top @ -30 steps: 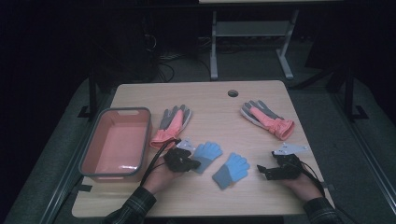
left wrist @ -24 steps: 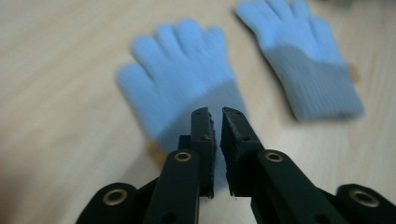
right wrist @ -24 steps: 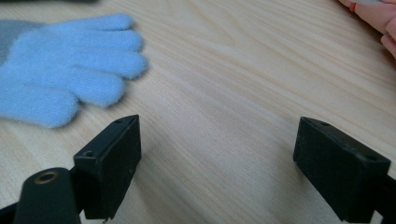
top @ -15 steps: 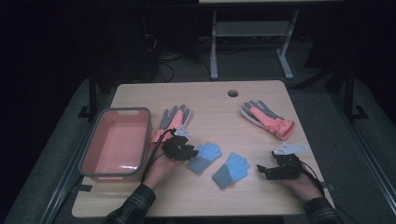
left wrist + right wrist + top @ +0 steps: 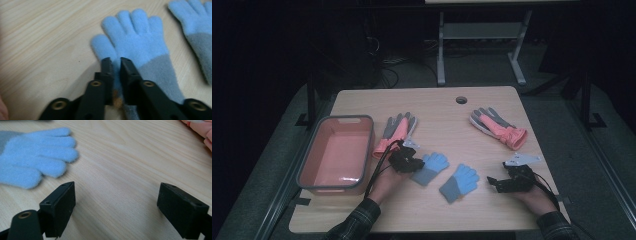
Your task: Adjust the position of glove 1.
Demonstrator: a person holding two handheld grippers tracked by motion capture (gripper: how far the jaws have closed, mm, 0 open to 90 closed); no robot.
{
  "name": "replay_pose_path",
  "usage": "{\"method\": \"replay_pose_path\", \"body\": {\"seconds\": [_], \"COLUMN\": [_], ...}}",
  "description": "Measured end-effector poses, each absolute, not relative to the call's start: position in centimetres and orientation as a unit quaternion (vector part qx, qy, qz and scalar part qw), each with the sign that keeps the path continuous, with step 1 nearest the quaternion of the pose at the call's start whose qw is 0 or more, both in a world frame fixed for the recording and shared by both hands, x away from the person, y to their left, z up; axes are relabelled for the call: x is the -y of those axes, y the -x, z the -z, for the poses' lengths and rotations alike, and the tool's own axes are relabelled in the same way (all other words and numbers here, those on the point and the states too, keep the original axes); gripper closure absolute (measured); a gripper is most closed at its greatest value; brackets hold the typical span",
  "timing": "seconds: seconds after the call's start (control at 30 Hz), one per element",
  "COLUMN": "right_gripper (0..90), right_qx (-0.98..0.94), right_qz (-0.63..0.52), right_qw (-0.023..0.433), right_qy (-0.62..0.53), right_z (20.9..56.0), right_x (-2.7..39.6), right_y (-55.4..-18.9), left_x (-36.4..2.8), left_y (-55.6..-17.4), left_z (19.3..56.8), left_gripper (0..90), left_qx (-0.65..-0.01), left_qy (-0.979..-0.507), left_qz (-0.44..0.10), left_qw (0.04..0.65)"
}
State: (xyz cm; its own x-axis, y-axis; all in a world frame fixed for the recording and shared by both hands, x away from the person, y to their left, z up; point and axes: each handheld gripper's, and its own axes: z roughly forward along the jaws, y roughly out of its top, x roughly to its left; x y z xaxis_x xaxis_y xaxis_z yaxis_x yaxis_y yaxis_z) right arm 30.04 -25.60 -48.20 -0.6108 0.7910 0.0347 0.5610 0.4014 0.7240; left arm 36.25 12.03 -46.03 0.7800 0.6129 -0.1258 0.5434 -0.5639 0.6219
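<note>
Fleece bunches between the left tool's [image 5: 114, 61] jaws, which have just been closing and now pinch the thumb-side edge of a blue glove [image 5: 140, 47] with a grey cuff, flat on the table [image 5: 45, 37]. The right tool [image 5: 116, 202] gapes empty, nearby.

The desk [image 5: 432, 107] is pale wood grain with a small dark round hole [image 5: 461, 99] near its far edge. A pink bin [image 5: 337, 155] with a grey rim sits at its left side, and just beside that lies a coral-and-grey glove [image 5: 394, 131], while its match [image 5: 498, 127] lies well apart at the far right. Two blue-and-grey gloves [image 5: 430, 168] [image 5: 459, 182] lie near each other toward the near edge (the left one seems slightly rumpled at the cuff, though the dim view makes that hard to judge).
</note>
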Motion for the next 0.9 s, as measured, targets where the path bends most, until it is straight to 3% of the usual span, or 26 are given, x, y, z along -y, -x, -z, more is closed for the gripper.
{"method": "replay_pose_path", "body": {"seconds": [0.07, 0.23, 0.37, 0.4, 0.43, 0.5, 0.53, 0.77, 0.9], "right_gripper": [13.9, 11.5, 16.1, 22.7, 22.7, 36.3, 36.3, 83.2, 90.0], "right_qx": [-0.820, -0.821, -0.826, -0.831, -0.831, -0.835, -0.835, -0.851, -0.859], "right_qz": [-0.361, -0.356, -0.349, -0.348, -0.348, -0.356, -0.356, -0.391, -0.398], "right_qw": [0.160, 0.161, 0.153, 0.148, 0.148, 0.141, 0.141, 0.084, 0.069], "right_qy": [-0.414, -0.415, -0.415, -0.408, -0.408, -0.396, -0.396, -0.341, -0.316], "right_z": [48.2, 48.2, 47.9, 47.7, 47.7, 47.3, 47.3, 46.0, 45.9], "right_x": [25.6, 25.6, 25.3, 25.1, 25.1, 24.9, 24.9, 22.9, 21.8], "right_y": [-30.1, -30.1, -30.1, -29.9, -29.9, -29.6, -29.6, -28.5, -28.0], "left_x": [-12.0, -12.2, -12.5, -12.5, -12.5, -12.3, -12.3, -11.7, -11.4], "left_y": [-36.3, -36.5, -36.6, -36.7, -36.7, -36.7, -36.7, -36.4, -36.1], "left_z": [46.0, 45.9, 45.3, 45.0, 44.9, 44.5, 44.5, 43.6, 43.0], "left_gripper": [87.4, 88.7, 88.9, 88.9, 88.9, 89.0, 89.0, 89.0, 89.1], "left_qx": [-0.326, -0.325, -0.323, -0.321, -0.320, -0.323, -0.323, -0.313, -0.305], "left_qy": [-0.883, -0.878, -0.872, -0.873, -0.871, -0.864, -0.864, -0.858, -0.857], "left_qz": [-0.050, -0.044, -0.041, -0.041, -0.040, -0.038, -0.038, -0.030, -0.031], "left_qw": [0.333, 0.348, 0.365, 0.365, 0.370, 0.386, 0.386, 0.407, 0.414]}}
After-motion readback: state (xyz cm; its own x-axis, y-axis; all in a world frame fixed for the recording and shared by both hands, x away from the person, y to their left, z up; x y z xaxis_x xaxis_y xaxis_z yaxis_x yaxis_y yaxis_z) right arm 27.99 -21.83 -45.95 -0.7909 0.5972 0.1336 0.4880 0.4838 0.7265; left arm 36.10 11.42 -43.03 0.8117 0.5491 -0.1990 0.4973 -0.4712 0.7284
